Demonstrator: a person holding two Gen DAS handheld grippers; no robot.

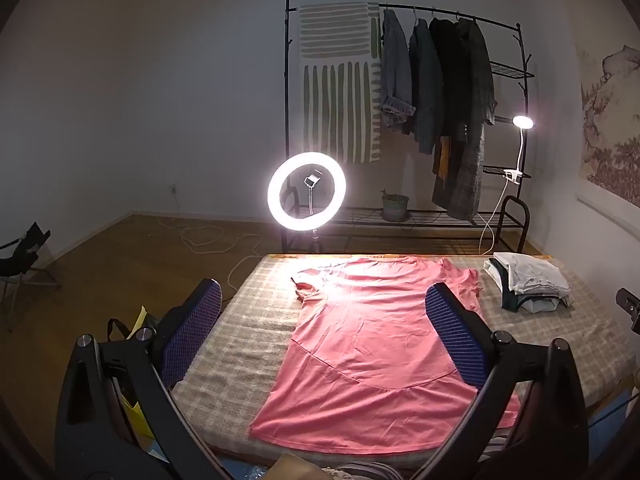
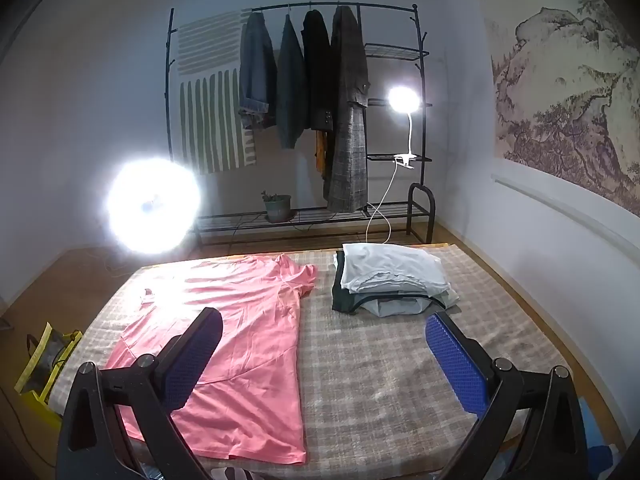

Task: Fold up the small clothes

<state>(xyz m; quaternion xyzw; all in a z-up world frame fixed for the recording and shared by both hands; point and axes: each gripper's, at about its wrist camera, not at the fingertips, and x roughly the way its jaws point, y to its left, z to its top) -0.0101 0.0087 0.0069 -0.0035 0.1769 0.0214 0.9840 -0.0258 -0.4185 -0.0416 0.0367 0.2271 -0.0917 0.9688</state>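
Observation:
A pink T-shirt [image 1: 368, 344] lies flat on the checked table cover [image 1: 248, 320], collar at the far end, hem near me. It also shows in the right wrist view [image 2: 248, 328]. My left gripper [image 1: 324, 316] is open and empty, held above the shirt's near half, its blue pads [image 1: 456, 336] wide apart. My right gripper [image 2: 324, 344] is open and empty above the cover, right of the shirt. A stack of folded clothes [image 2: 388, 280] sits at the far right; it also shows in the left wrist view [image 1: 528, 284].
A lit ring light [image 1: 306, 192] stands past the table's far edge. A clothes rack [image 1: 440, 120] with hung coats and a clip lamp [image 1: 522, 122] stands by the back wall. A yellow bag [image 2: 44, 364] sits on the floor left of the table.

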